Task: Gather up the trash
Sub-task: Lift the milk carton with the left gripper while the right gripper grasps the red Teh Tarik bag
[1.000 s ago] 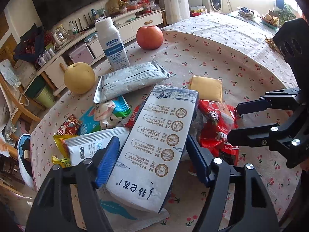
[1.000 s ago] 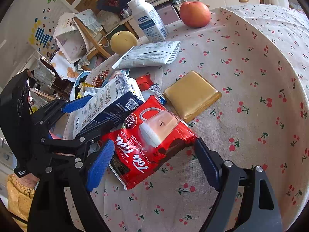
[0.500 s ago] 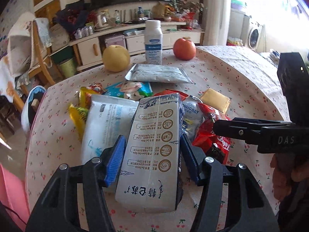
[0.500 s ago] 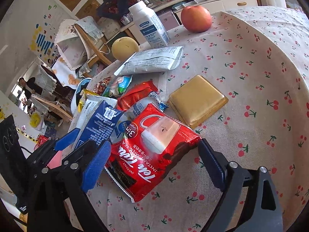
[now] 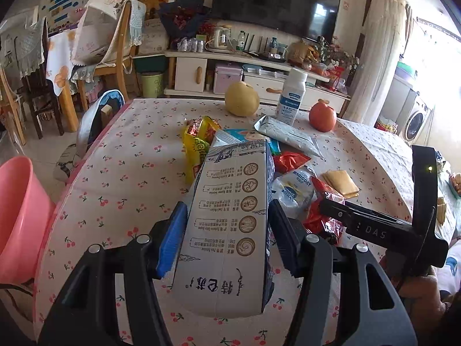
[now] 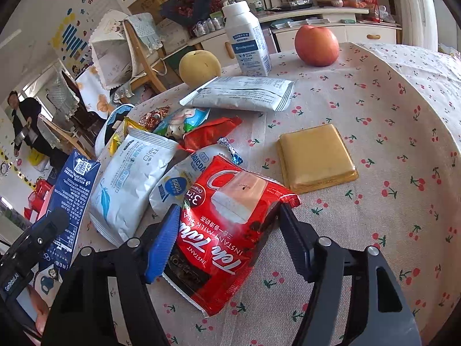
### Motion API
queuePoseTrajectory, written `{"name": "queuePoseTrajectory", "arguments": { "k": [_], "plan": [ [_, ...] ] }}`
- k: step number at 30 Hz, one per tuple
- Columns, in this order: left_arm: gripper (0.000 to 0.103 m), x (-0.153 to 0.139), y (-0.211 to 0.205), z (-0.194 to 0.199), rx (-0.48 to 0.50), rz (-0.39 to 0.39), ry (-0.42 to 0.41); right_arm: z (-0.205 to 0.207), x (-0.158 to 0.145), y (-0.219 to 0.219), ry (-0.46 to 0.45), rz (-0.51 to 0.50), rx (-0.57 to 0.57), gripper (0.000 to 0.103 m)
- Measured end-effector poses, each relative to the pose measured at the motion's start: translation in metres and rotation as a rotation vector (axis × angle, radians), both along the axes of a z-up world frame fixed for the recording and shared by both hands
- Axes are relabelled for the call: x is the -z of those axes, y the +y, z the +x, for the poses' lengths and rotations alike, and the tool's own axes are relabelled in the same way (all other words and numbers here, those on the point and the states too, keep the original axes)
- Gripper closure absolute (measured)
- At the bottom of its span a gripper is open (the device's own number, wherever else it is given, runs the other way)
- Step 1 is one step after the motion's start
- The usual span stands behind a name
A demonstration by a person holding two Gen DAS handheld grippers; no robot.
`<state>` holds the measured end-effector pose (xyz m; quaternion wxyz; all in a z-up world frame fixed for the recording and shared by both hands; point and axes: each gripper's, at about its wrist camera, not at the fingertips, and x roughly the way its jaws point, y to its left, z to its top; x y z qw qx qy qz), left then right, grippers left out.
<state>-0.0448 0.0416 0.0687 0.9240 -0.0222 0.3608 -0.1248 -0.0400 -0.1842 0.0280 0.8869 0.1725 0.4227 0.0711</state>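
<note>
Our left gripper clamps a tall white-and-blue paper milk carton by its side walls, lifted over the near table; it looks light and crushable. Our right gripper is closing, its pads at the edges of a crinkly red foil milk-tea packet, soft and slippery, lying right of the wrapper pile.

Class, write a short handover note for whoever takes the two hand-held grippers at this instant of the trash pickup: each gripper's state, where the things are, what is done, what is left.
Left hand-held gripper: clamped on the milk carton, lifted off the table.
Right hand-held gripper: jaws closing around the red tea packet, which lies on the tablecloth.
Pink bin sits off the table's left edge in the left view.
Done: carton picked up.
Left: bin the carton, take the tea packet, then the wrapper pile, grey pouch and gold packet. Apple, pear and white bottle look like keepers.
</note>
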Motion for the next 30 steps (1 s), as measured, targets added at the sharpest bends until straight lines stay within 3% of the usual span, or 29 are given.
{"name": "queuePoseTrajectory", "arguments": {
  "k": [11,20,26,30],
  "plan": [
    [0.043,0.005,0.026,0.007,-0.038,-0.086,0.020,-0.008,-0.007,0.020,-0.042,-0.075,-0.057,0.053],
    [0.046,0.002,0.054,0.008,-0.088,-0.146,0.013,-0.017,-0.018,0.034,-0.083,-0.113,-0.076,0.056],
    [0.046,0.009,0.056,0.008,-0.060,-0.155,0.069,-0.024,-0.030,0.040,-0.113,-0.128,-0.071,0.056],
    [0.032,0.023,0.050,0.011,-0.074,-0.140,0.142,-0.027,-0.035,0.042,-0.121,-0.128,-0.069,0.056]
  ]
}}
